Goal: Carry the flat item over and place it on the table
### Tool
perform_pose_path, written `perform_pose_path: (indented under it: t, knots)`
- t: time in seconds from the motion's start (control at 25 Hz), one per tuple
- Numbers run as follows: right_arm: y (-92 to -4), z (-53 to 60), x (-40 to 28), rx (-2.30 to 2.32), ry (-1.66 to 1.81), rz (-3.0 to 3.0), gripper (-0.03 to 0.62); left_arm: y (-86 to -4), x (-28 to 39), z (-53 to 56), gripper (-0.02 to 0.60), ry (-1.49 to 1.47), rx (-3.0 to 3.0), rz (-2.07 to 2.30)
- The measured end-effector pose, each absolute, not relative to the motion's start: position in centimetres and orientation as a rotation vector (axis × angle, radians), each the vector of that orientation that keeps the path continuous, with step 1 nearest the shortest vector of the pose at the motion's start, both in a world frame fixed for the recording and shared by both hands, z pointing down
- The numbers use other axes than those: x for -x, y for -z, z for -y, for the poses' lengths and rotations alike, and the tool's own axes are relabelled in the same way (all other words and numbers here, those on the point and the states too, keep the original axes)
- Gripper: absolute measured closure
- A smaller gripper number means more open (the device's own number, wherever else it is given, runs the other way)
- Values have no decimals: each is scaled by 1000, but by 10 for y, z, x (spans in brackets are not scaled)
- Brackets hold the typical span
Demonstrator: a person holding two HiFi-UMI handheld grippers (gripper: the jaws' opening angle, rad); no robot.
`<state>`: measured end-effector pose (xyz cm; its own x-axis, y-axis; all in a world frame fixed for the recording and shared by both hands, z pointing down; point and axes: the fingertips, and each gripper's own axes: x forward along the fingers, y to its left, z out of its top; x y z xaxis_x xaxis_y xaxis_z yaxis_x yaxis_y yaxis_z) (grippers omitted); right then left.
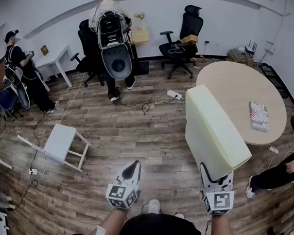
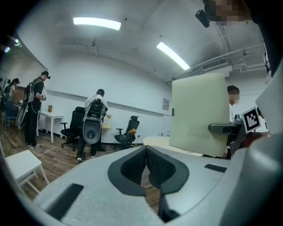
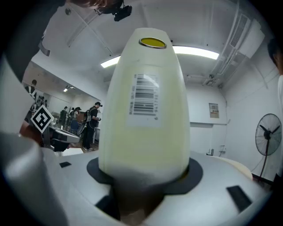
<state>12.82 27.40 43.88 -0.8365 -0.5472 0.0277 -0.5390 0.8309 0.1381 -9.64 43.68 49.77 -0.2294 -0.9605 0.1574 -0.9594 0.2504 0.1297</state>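
Observation:
A thick, flat, cream-coloured cushion (image 1: pixel 212 130) stands on edge in the air, its near end clamped in my right gripper (image 1: pixel 216 179). Seen from the right gripper view, the cushion (image 3: pixel 148 106) fills the middle and carries a barcode label (image 3: pixel 143 96). My left gripper (image 1: pixel 129 177) hovers to the left of it, shut and holding nothing; in its own view the black pads (image 2: pixel 159 167) touch each other. The round beige table (image 1: pixel 237 92) lies just beyond the cushion, with a book (image 1: pixel 259 116) lying on its right side.
A white stool (image 1: pixel 59 143) lies tipped over on the wooden floor at left. Black office chairs (image 1: pixel 181 37) and two people wearing gear stand at the back. Cables and a power strip (image 1: pixel 174 95) run across the floor. A seated person's leg (image 1: pixel 273 176) is at right.

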Motion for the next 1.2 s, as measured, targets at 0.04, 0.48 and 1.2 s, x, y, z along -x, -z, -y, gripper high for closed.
perform_pose_path:
  t: [0.04, 0.48, 1.2]
  knots:
    - [-438, -273, -127, -876, 190, 2942, 327, -497, 97, -435, 577, 6, -1809, 2313]
    - [-433, -270, -88, -891, 195, 2953, 326, -497, 134, -428, 576, -2, -1837, 2292]
    - [-432, -233, -48, -1056, 120, 2933, 324, -509, 189, -374, 576, -35, -1940, 2172]
